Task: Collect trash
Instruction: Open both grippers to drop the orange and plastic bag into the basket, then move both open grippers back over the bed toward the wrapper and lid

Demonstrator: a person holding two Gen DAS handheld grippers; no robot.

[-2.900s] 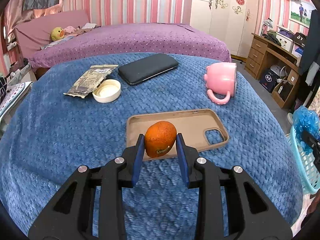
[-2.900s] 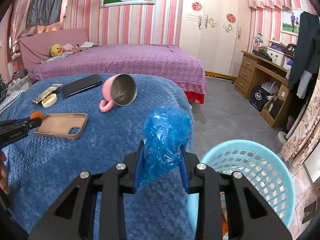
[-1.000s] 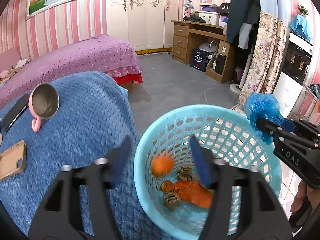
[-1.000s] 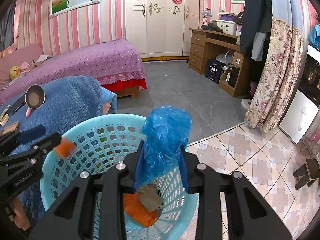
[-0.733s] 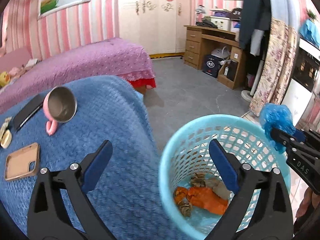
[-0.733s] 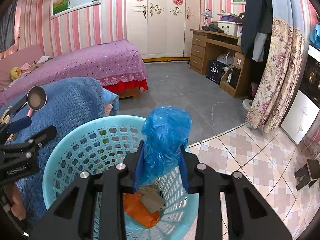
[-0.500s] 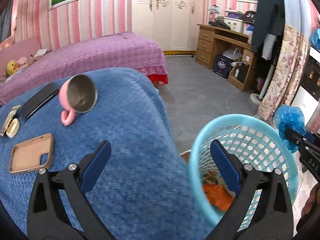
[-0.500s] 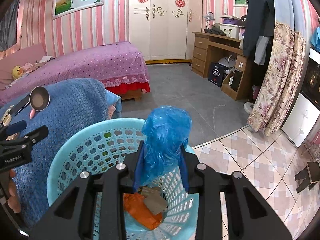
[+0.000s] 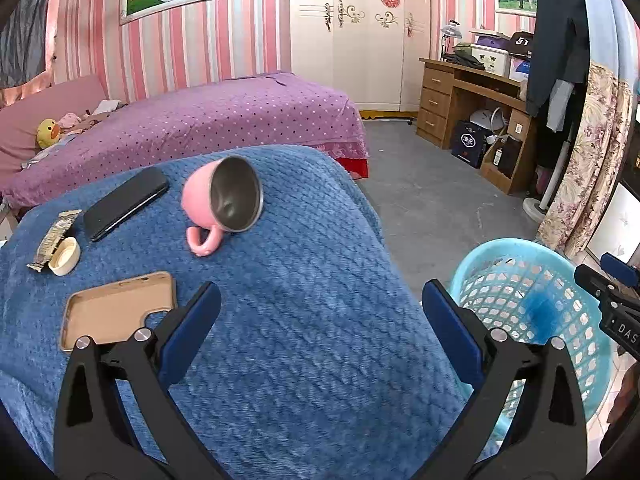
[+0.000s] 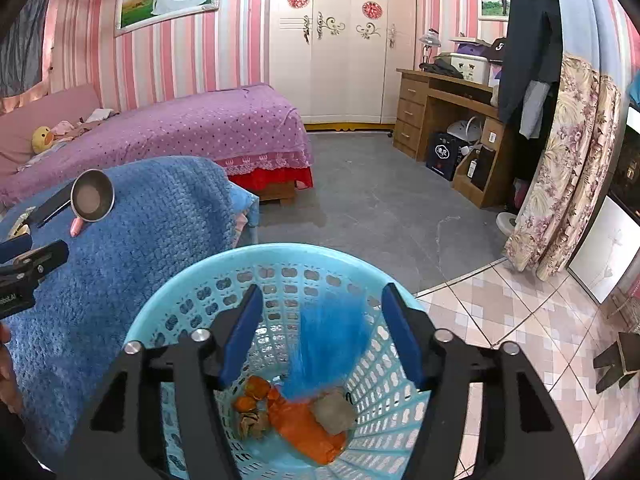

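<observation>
The right tongs [image 10: 322, 328] have just spread, dropping the soft, light crumpled blue plastic bag [image 10: 330, 340] into the pale blue plastic basket [image 10: 256, 272], lower centre. The left tongs [image 9: 320, 312] gape empty.

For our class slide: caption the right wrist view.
Open right gripper above the blue basket, blurred blue bag dropping in.

I see the blue bag [image 10: 332, 340], a blur, dropping inside the light blue basket [image 10: 192, 280]. Orange peels [image 10: 256, 394] and an orange wrapper [image 10: 304, 424] lie at its bottom.
</observation>
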